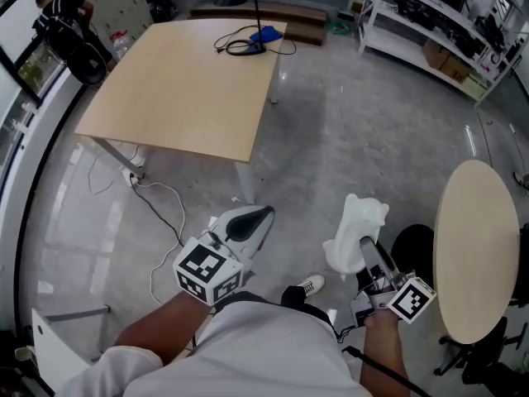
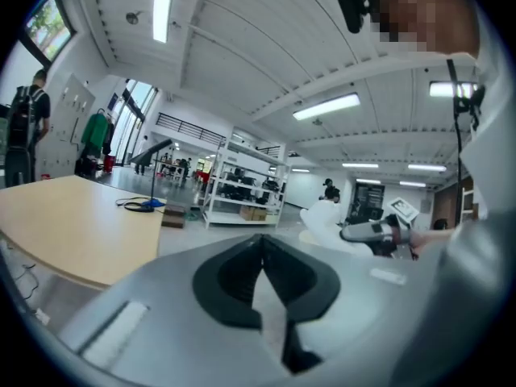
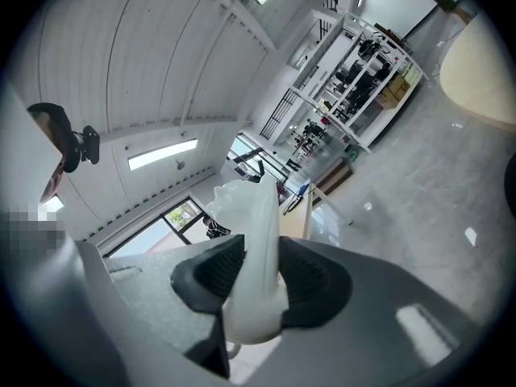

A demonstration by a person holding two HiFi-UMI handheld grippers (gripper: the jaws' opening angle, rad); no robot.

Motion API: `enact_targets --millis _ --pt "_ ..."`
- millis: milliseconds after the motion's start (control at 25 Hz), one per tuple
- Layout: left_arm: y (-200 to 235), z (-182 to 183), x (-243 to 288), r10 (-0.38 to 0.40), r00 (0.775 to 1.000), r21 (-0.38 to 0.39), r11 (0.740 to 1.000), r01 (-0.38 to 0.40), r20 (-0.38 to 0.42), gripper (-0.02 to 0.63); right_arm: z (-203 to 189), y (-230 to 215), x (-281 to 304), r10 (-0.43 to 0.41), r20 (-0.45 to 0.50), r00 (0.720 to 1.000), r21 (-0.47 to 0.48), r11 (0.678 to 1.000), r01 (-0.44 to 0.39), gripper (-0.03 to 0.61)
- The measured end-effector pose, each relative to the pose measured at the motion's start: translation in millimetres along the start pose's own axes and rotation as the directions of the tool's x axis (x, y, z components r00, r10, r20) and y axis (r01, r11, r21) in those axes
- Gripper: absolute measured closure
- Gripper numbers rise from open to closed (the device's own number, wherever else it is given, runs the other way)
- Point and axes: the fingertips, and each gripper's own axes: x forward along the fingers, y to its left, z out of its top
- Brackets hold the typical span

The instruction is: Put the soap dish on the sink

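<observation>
The soap dish [image 1: 357,230] is a white, wavy-edged piece held up off the floor, with my right gripper [image 1: 364,252] shut on its lower edge. In the right gripper view the soap dish [image 3: 253,240] stands upright between the two dark pads, pinched by both. My left gripper [image 1: 254,217] is at the lower left over the floor, its jaws together with nothing between them. The left gripper view shows its own pads [image 2: 234,276] meeting at the tips, and beyond them the soap dish [image 2: 325,219] in the right gripper [image 2: 372,232]. No sink is in view.
A large wooden table [image 1: 190,81] with a black cable and blue item [image 1: 258,38] stands ahead on the left. Floor cables [image 1: 157,213] trail below it. A round table [image 1: 478,246] and black stool [image 1: 413,245] are on the right, with shelving [image 1: 438,19] at the far right.
</observation>
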Motion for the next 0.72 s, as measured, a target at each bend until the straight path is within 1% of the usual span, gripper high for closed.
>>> enact_targets --millis 160,320,480,600,720 --pt "25 -11 -55 0.089 0.996 -0.028 0.996 -0.088 0.024 0.607 -32 25 21 0.044 -0.047 0.998 -0.002 0.999 -0.045 0.440" --pt "42 -18 -97 0.156 0.987 -0.053 0.987 -0.153 0.046 0.607 -58 49 40 0.083 -0.088 0.993 0.001 0.997 -0.083 0.440" --pt "50 -30 -137 0.214 0.974 -0.084 0.975 -0.208 0.076 0.607 -94 70 51 0.111 -0.170 0.979 -0.014 0.993 -0.115 0.440" --pt "63 -45 -177 0.278 0.957 -0.122 0.956 -0.267 0.086 0.607 -123 89 63 0.136 -0.226 0.965 -0.021 0.989 -0.144 0.440" --pt "79 -59 -222 0.357 0.930 -0.158 0.926 -0.342 0.082 0.607 -147 106 78 0.161 -0.270 0.949 -0.007 0.986 -0.169 0.440"
